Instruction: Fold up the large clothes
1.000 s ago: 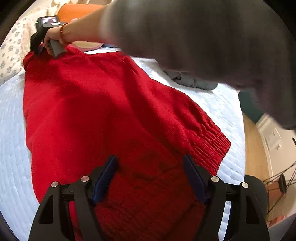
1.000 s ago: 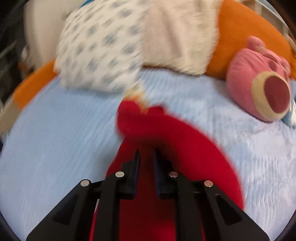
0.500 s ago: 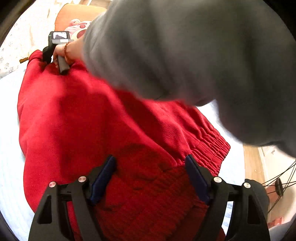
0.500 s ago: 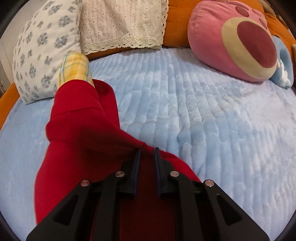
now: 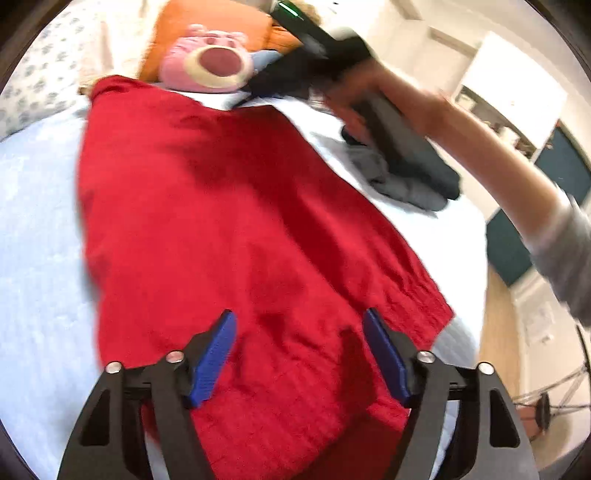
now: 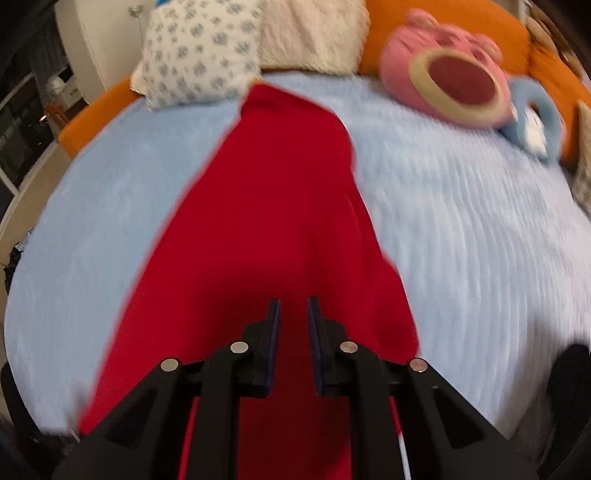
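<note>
Lying spread lengthwise across the pale blue quilted bed (image 5: 33, 236), the large red knitted garment (image 5: 221, 221) runs from a ribbed hem near the bed's close edge up toward the pillows, its far end just short of the round pink plush toy (image 5: 208, 64) and the orange bolster (image 6: 436, 33) behind it. The left gripper (image 5: 299, 347) hangs directly above the near part of the garment, close to the ribbed band; its blue-padded jaws stand wide apart and are closing, with red knit showing in the gap below them but neither pad pressing on it. The right gripper (image 6: 293, 325) is over a narrower stretch of the same red cloth, its jaws drawn to a slim gap; red fabric shows through that gap, yet the blur leaves it unclear whether any fold is pinched there. In the left wrist view the person's right hand (image 5: 369, 96) carries that tool above the bed's far side, over a crumpled dark grey garment (image 5: 410, 184), apart from the red one. A white pillow with blue flowers (image 6: 199, 55) lies at the head of the bed, just beside the garment's far tip.
</note>
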The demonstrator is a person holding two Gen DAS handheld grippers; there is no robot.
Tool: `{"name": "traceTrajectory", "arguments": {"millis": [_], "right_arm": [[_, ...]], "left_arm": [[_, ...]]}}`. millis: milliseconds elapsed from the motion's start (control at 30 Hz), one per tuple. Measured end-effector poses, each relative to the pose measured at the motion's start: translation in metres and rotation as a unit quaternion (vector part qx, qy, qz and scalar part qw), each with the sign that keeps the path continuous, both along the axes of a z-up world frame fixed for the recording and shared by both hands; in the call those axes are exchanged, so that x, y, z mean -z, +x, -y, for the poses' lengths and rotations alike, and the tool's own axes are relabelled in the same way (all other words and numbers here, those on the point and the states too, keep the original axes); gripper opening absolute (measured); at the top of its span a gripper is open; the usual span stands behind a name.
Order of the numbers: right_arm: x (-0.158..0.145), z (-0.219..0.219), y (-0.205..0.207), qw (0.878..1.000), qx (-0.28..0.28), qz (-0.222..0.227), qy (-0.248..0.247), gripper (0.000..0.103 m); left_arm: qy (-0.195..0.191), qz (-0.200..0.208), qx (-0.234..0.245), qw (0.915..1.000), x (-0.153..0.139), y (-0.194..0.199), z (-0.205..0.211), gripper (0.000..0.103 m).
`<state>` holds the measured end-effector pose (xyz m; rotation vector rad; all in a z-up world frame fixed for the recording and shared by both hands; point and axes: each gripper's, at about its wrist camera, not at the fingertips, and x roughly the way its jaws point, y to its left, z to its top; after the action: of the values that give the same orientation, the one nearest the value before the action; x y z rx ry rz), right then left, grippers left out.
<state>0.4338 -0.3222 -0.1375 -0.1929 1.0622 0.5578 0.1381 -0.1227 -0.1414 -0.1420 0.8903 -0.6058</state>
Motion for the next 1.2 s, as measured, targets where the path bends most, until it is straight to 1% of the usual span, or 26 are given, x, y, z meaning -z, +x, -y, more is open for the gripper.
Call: {"name": "traceTrajectory", "arguments": {"millis": [33, 67, 100, 133, 200, 267, 300, 333, 367, 400, 433, 467, 533, 600, 633, 700, 767, 800, 867, 933, 1000, 1033, 1067, 1100, 1133, 1200], "right_arm": [[0.007, 0.007, -0.004, 1.000, 0.010, -0.001, -0.004, 0.013], [0.020, 0.018, -0.007, 1.000, 0.026, 0.000, -0.016, 0.006], [0.027, 0.024, -0.008, 0.999, 0.034, 0.000, -0.016, 0.002], [0.034, 0.029, -0.007, 0.999, 0.042, -0.001, -0.009, 0.000], [0.046, 0.036, -0.010, 0.998, 0.054, 0.008, 0.017, 0.000], [0.038, 0.037, -0.019, 0.998, 0.057, 0.028, 0.024, 0.000], [0.031, 0.039, -0.028, 0.998, 0.053, 0.027, 0.036, 0.001], [0.026, 0.043, -0.034, 0.998, 0.046, 0.024, 0.047, 0.005], [0.014, 0.047, -0.053, 0.997, 0.031, 0.024, 0.059, 0.005], [0.003, 0.052, -0.071, 0.997, 0.015, 0.028, 0.067, 0.005], [-0.007, 0.059, -0.098, 0.997, -0.006, 0.028, 0.076, 0.005], [-0.011, 0.062, -0.115, 0.996, -0.021, 0.023, 0.082, 0.005], [-0.013, 0.071, -0.157, 0.995, -0.045, 0.010, 0.086, 0.005], [-0.004, 0.080, -0.193, 0.993, -0.064, -0.025, 0.096, 0.005], [0.005, 0.083, -0.210, 0.993, -0.068, -0.040, 0.091, 0.005], [0.021, 0.086, -0.225, 0.994, -0.070, -0.046, 0.064, 0.005], [0.042, 0.084, -0.234, 0.997, -0.054, -0.039, 0.029, 0.003], [0.047, 0.082, -0.237, 0.998, -0.051, -0.029, 0.023, 0.003], [0.044, 0.076, -0.243, 0.999, -0.046, -0.007, 0.015, 0.004], [0.031, 0.072, -0.256, 0.998, -0.056, 0.028, 0.007, 0.006], [0.014, 0.076, -0.274, 0.994, -0.079, 0.070, 0.007, 0.033], [0.002, 0.078, -0.291, 0.989, -0.095, 0.111, 0.001, 0.073], [-0.004, 0.079, -0.305, 0.982, -0.110, 0.151, -0.008, 0.094], [-0.010, 0.078, -0.322, 0.972, -0.136, 0.192, -0.023, 0.093], [-0.010, 0.076, -0.330, 0.964, -0.153, 0.211, -0.040, 0.093], [-0.005, 0.067, -0.358, 0.942, -0.199, 0.256, -0.088, 0.092]], "left_arm": [[0.007, -0.004, -0.002, 1.0000, 0.001, 0.004, 0.000, 0.070], [0.010, -0.012, -0.004, 0.9999, 0.004, 0.005, 0.001, 0.070], [0.015, -0.013, -0.006, 0.9998, 0.005, 0.003, 0.000, 0.070], [0.024, -0.011, -0.005, 0.9996, 0.005, 0.003, 0.002, 0.070], [0.043, -0.012, -0.005, 0.9990, 0.006, 0.005, 0.009, 0.070], [0.050, -0.017, -0.007, 0.9986, 0.002, 0.007, 0.012, 0.069], [0.049, -0.021, -0.007, 0.9986, -0.003, 0.006, 0.011, 0.069], [0.042, -0.022, -0.006, 0.9988, -0.010, 0.005, 0.008, 0.068], [0.035, -0.018, -0.005, 0.9992, -0.018, 0.000, 0.005, 0.068], [0.037, -0.007, -0.006, 0.9993, -0.027, -0.008, 0.001, 0.069], [0.040, -0.001, -0.005, 0.9992, -0.031, -0.013, -0.002, 0.069], [0.047, 0.005, -0.002, 0.9989, -0.037, -0.023, -0.009, 0.069], [0.071, 0.004, 0.005, 0.9975, -0.034, -0.032, -0.010, 0.069], [0.088, 0.004, 0.008, 0.9961, -0.028, -0.034, -0.007, 0.069], [0.095, 0.003, 0.009, 0.9955, -0.023, -0.035, -0.006, 0.069], [0.093, -0.002, 0.011, 0.9956, -0.019, -0.032, -0.004, 0.069], [0.088, -0.008, 0.014, 0.9960, -0.014, -0.030, -0.002, 0.069], [0.090, -0.007, 0.015, 0.9958, -0.012, -0.032, 0.000, 0.069], [0.109, 0.004, 0.017, 0.9938, -0.014, -0.035, 0.005, 0.069], [0.116, 0.012, 0.017, 0.9930, -0.021, -0.041, 0.005, 0.070], [0.124, 0.033, 0.029, 0.9913, -0.035, -0.050, -0.001, 0.075], [0.137, 0.050, 0.038, 0.9886, -0.044, -0.057, -0.004, 0.080], [0.158, 0.075, 0.052, 0.9831, -0.051, -0.067, -0.008, 0.084], [0.177, 0.092, 0.068, 0.9776, -0.055, -0.072, -0.009, 0.084], [0.218, 0.126, 0.096, 0.9630, -0.056, -0.084, -0.010, 0.084], [0.275, 0.175, 0.137, 0.9355, -0.051, -0.102, -0.010, 0.084]]}}
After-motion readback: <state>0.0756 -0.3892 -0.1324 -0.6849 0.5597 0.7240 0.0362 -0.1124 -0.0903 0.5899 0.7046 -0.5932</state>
